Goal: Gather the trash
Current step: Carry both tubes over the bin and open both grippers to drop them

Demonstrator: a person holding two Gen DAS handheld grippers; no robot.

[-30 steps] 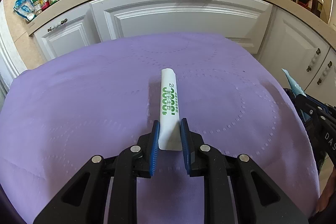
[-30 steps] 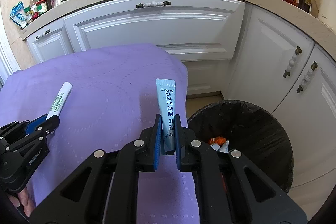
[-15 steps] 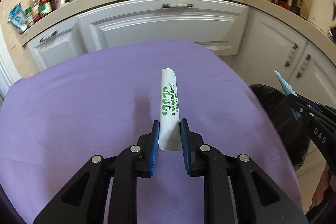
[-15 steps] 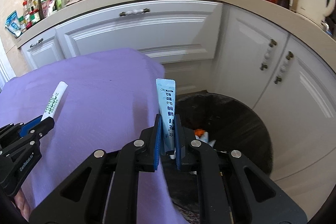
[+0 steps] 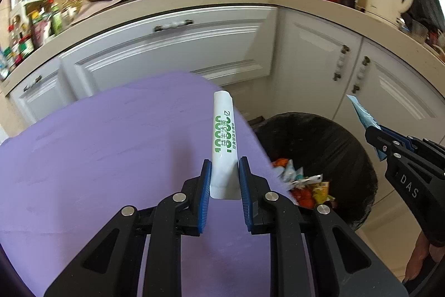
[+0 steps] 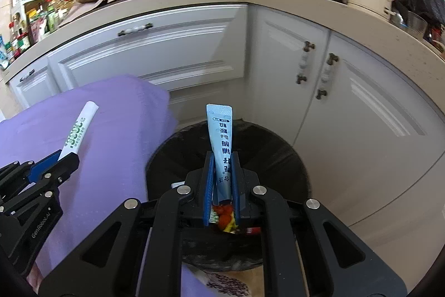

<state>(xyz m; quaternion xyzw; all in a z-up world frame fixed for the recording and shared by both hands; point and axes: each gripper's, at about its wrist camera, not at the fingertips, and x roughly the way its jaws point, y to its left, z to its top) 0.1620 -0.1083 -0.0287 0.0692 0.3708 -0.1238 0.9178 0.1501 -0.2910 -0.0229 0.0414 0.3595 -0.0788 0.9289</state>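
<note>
Two grippers each carry one piece of trash. The left gripper [image 5: 224, 177] has its blue pads [image 5: 205, 185] pressed against the sides of a white sachet [image 5: 224, 141] with green print, jaws a narrow way apart, only as wide as the packet; the sachet sticks up and forward from the grip, over the right edge of the purple cloth [image 5: 111, 152]. The right gripper [image 6: 222, 180] is nearly closed, its pads clamping a thin blue sachet [image 6: 221, 138] that stands upright between them. That blue sachet hangs directly above the black bin [image 6: 267, 157], which sits on the floor against the white cabinets [image 6: 347, 102], just beside the cloth's edge. Inside the bin lie colourful wrappers [image 5: 303, 185], red, orange and yellow among them. From the left view the right gripper shows at the far right, over the bin's far side, with fingers of a hand [image 5: 420, 258] beneath it.
</note>
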